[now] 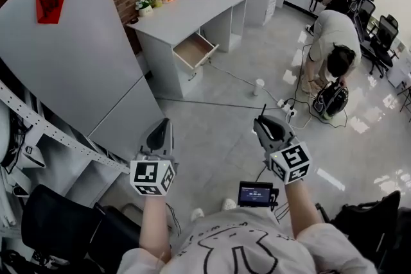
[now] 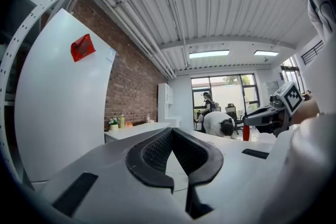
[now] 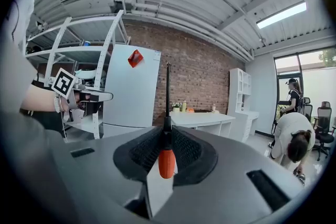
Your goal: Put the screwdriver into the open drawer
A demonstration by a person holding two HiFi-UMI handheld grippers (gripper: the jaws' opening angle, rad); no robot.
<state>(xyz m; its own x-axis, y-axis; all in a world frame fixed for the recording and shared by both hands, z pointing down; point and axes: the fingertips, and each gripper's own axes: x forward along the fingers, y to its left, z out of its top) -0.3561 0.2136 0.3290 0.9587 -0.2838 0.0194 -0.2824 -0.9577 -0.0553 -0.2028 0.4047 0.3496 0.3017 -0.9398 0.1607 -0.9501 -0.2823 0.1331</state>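
Note:
My right gripper (image 3: 168,131) is shut on a screwdriver (image 3: 166,160) with an orange handle, and the dark shaft stands straight up between the jaws. In the head view the right gripper (image 1: 263,122) hangs over the floor with the shaft tip poking out ahead of it. The left gripper (image 1: 163,125) is level with it to the left, and its jaws (image 2: 171,132) are shut with nothing in them. Far ahead stands a white desk (image 1: 192,9) against the brick wall, and its wooden drawer (image 1: 194,50) is pulled open toward me. Both grippers are well short of it.
A grey fridge (image 1: 70,61) and metal shelving (image 1: 38,125) stand close on my left. A person (image 1: 334,42) bends over a bag at the right. A white cup (image 1: 259,86) and cables (image 1: 244,80) lie on the floor between me and the desk.

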